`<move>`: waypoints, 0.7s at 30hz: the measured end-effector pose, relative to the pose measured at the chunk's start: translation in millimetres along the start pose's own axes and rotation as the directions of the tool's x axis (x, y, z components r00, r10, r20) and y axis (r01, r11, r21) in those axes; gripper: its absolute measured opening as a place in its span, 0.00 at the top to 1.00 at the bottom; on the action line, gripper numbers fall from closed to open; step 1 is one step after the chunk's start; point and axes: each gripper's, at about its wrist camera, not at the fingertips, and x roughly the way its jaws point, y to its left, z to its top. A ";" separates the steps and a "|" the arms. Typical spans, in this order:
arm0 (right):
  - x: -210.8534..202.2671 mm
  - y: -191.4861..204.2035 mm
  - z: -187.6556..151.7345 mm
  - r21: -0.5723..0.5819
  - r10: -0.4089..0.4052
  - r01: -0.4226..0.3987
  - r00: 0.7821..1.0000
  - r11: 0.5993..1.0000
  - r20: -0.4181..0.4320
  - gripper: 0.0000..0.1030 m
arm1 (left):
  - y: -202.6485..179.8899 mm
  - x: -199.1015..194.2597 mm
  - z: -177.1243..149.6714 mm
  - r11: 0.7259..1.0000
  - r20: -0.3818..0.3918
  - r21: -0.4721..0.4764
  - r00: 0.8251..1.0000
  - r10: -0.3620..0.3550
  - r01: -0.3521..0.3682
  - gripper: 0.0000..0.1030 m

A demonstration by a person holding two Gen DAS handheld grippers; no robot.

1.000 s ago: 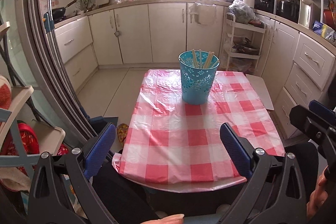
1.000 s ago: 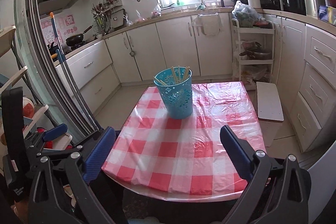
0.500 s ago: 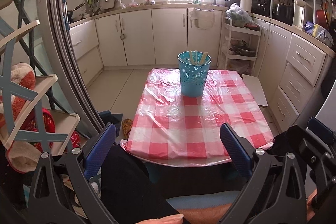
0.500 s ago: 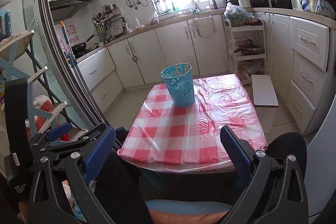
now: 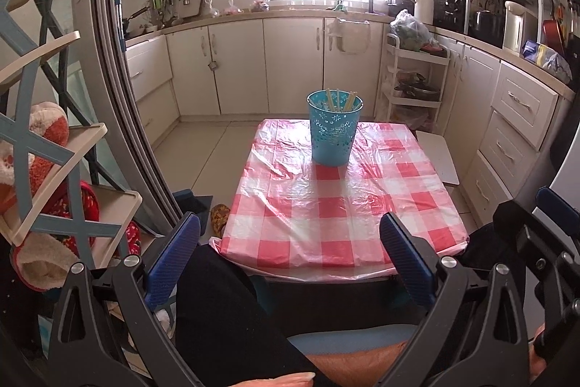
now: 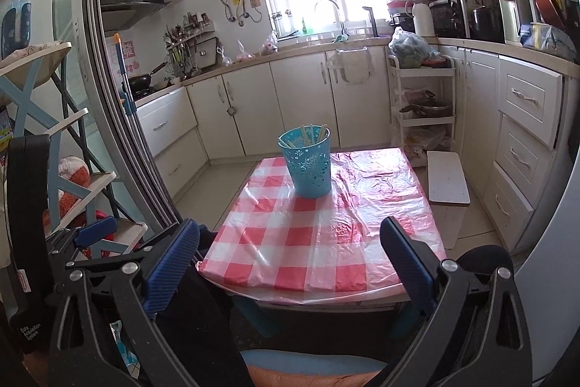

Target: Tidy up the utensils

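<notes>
Left gripper (image 5: pixel 290 243): jaws wide apart, empty, back off table's near edge. Turquoise perforated bin (image 5: pixel 334 127) straight ahead, far end of checked tablecloth (image 5: pixel 337 205), chopsticks (image 5: pixel 339 99) standing near-upright inside. Right gripper (image 6: pixel 290 243): spread wide, empty; bin slightly left, neither arm clearly nearer.

Black gripper frames, ribbed blue fingers (image 5: pixel 174 252), silver screws

Checked table (image 5: pixel 337 223), blue basket (image 5: pixel 334 129) atop.

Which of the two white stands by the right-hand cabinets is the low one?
The flat-topped white step stool beside the table's right edge; the wheeled shelf cart behind it stands tall, with several loaded tiers.
</notes>
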 end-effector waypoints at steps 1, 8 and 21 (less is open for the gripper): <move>0.2 -0.1 -0.1 0.000 0.000 0.000 1.000 1.000 -0.001 0.07 | 0.9 -0.2 -0.2 1.000 0.000 -0.002 1.000 0.001 -0.001 0.07; -1.2 3.3 -0.3 -0.007 0.000 0.001 1.000 1.000 0.006 0.07 | 5.4 -1.1 -1.3 1.000 0.007 -0.005 1.000 0.000 0.000 0.07; -4.6 6.3 -0.4 -0.009 0.001 -0.001 1.000 1.000 0.009 0.07 | 4.0 -6.3 -2.4 1.000 0.019 -0.008 1.000 -0.002 0.002 0.07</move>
